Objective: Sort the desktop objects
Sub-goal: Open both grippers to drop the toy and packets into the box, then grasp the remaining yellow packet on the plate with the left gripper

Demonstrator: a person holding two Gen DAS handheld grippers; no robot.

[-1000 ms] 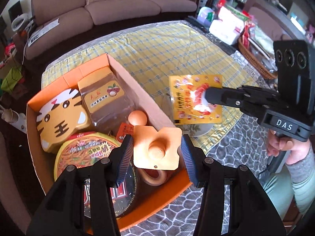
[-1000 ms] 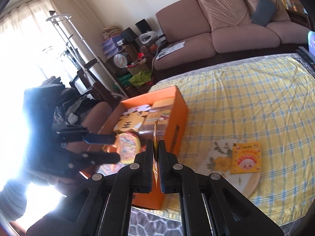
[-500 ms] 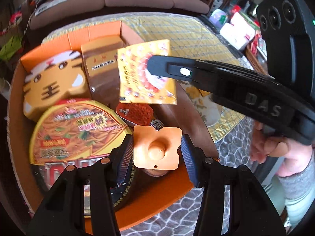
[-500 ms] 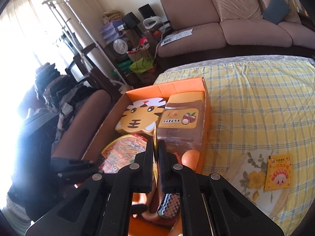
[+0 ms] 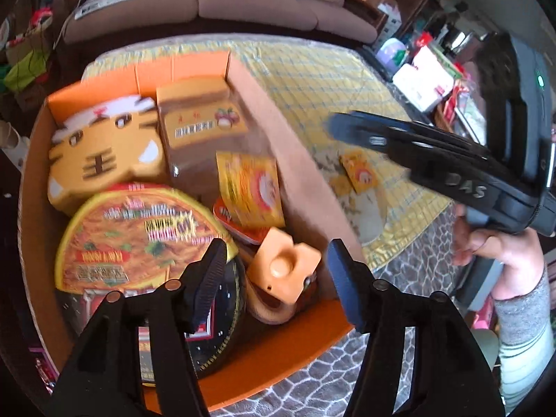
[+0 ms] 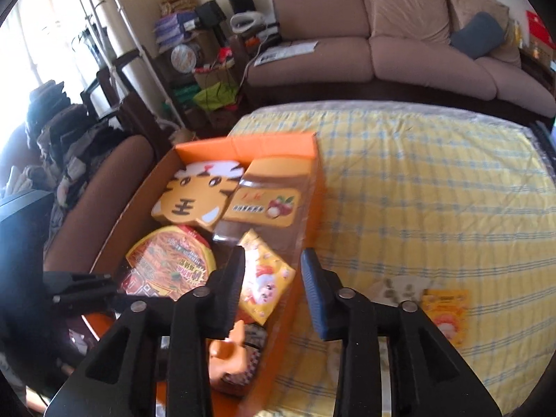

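Observation:
An orange box (image 5: 295, 160) (image 6: 243, 146) on the table holds a tiger-face pack (image 5: 100, 153) (image 6: 198, 194), a brown snack pack (image 5: 205, 128) (image 6: 267, 205), a noodle bowl (image 5: 139, 236) (image 6: 170, 260), a yellow sachet (image 5: 250, 191) (image 6: 264, 285) and an orange plastic piece (image 5: 281, 271) (image 6: 229, 351). My left gripper (image 5: 274, 278) is open above the orange piece. My right gripper (image 6: 274, 285) (image 5: 351, 125) is open and empty above the sachet, which lies in the box. A second yellow sachet (image 5: 359, 173) (image 6: 444, 312) lies on a floral plate (image 5: 368, 208) (image 6: 399, 285) on the tablecloth.
A yellow checked tablecloth (image 6: 434, 191) (image 5: 312, 80) covers the table right of the box. A brown sofa (image 6: 399, 52) (image 5: 208, 3) stands behind. Cluttered shelves (image 6: 194, 52) are at the back left, and packs and a basket (image 5: 431, 80) at the table's far right.
My right gripper has opened and dropped the yellow sachet into the box, then drawn back to the right. My left gripper has opened and released the orange piece into the box.

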